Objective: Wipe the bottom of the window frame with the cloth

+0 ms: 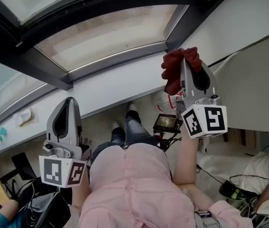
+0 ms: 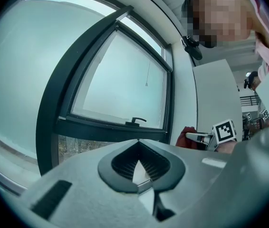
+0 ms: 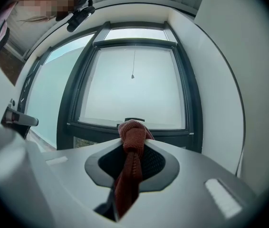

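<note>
Beneath a dark window frame (image 1: pixel 44 65) and white sill (image 1: pixel 125 87), in a cluttered room, the right gripper (image 1: pixel 187 61) is clamped tight on a bunched red cloth (image 1: pixel 174 70) near the frame's lower corner, contact unclear, while the left gripper (image 1: pixel 70 103) hangs lower, closed and empty.

Right tool (image 1: pixel 187 63) high, left tool (image 1: pixel 70 102) low

Head camera looks steeply down over the person; both gripper views face, and share, the nearby window frame (image 3: pixel 91 127).
</note>
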A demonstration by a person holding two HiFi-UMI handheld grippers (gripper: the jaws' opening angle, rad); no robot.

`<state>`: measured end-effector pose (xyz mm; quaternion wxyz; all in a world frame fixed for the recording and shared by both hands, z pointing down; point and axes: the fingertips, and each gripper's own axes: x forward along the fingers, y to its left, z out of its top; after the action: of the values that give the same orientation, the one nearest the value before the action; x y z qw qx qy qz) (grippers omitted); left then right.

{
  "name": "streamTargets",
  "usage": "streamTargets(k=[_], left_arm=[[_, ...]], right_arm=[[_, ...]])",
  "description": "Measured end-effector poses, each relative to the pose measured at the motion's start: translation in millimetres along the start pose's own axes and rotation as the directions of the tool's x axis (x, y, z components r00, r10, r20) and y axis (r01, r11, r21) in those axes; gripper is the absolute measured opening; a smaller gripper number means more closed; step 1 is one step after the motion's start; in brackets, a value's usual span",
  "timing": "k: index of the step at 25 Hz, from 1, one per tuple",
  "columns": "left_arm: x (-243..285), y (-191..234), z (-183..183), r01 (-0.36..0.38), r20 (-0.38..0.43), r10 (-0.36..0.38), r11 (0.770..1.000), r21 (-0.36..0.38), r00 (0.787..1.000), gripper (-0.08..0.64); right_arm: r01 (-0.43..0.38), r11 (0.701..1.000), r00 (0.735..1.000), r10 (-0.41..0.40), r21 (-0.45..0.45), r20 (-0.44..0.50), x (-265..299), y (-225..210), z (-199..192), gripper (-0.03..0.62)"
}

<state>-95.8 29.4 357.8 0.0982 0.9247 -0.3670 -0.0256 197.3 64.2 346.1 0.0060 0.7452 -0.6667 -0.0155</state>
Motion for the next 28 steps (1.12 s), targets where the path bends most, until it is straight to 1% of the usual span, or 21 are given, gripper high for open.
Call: streamTargets(k=[5,11,17,20,22,25,28], left_arm=[[-33,4,-8,-0.020,-0.008,0.020,1.000,-0.015,1.000,-0.002],[-59,8,-4,-0.081,0.018,0.082,0.997,-0.017,0.996,-0.002],[-73,-3,-7,-0.147,0.039,0.148,0.989,-0.022,0.988,-0.002],[-68,-18,-4,-0.165,0.048,0.165,0.986,-0.004,0.985,-0.002],[-61,-33,-1,-0.160,0.053,0.159,0.987,0.016,0.986,-0.002],[-48,-52,-1,-0.145,0.064,0.143,0.989,0.016,0.988,-0.002],[-34,-69,-8,-0.125,0.060,0.124,0.992,0.019,0.991,-0.002]], right_arm=[[-0.047,0.999,0.999,0.047,-0.003,-0.019,-20,31,-6,0.066],[-0.125,0.992,0.991,0.125,-0.008,-0.049,-22,55,-13,0.067],[-0.235,0.972,0.971,0.233,-0.022,-0.044,-29,73,-7,0.067],[-0.277,0.961,0.960,0.275,-0.024,-0.053,-35,73,-8,0.067],[-0.298,0.955,0.952,0.297,-0.001,-0.066,-40,67,-10,0.067],[-0.308,0.950,0.948,0.311,0.043,-0.066,-45,51,-11,0.069],[-0.313,0.949,0.946,0.315,0.038,-0.074,-50,34,-16,0.069]])
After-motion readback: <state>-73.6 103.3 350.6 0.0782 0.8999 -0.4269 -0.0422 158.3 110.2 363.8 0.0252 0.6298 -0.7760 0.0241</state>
